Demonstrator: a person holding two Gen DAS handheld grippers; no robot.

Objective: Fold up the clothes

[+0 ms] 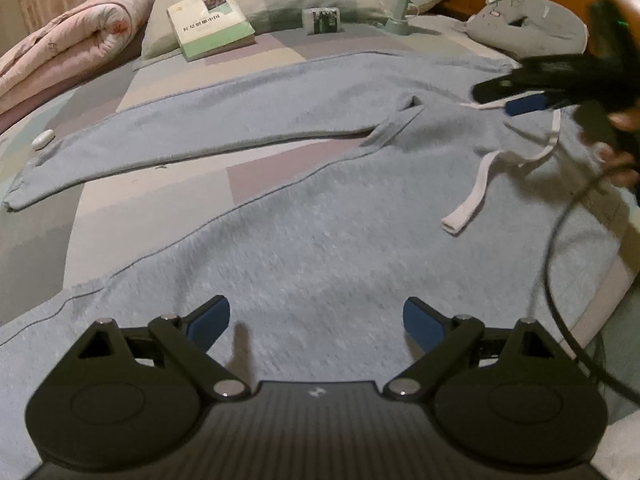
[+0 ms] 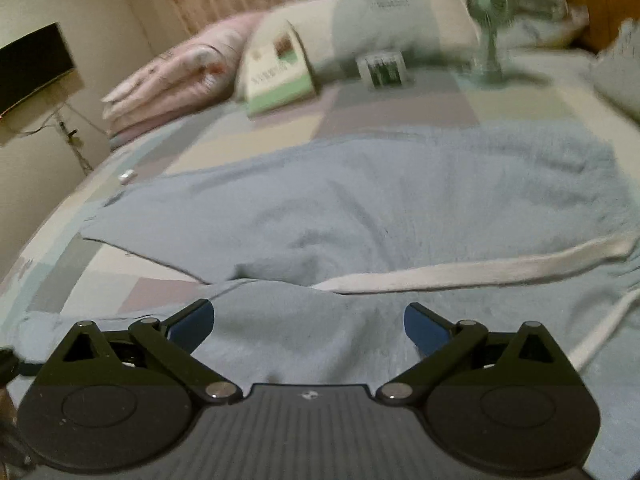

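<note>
Both claws are wide open and hold nothing. The left claw [image 1: 316, 320] hangs low over one leg of the blue pants [image 1: 320, 220]. The right claw [image 2: 308, 322] hangs over the waist end, near the white drawstring [image 2: 480, 266]. The pants lie spread flat across the bed [image 1: 48, 232], not yet folded. I think each claw must next pinch an edge to lift.

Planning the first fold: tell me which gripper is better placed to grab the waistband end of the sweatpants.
Probably right. The right gripper hangs open near the white drawstring at the waist; the left gripper, also open, hangs over the near leg of the sweatpants.
</note>
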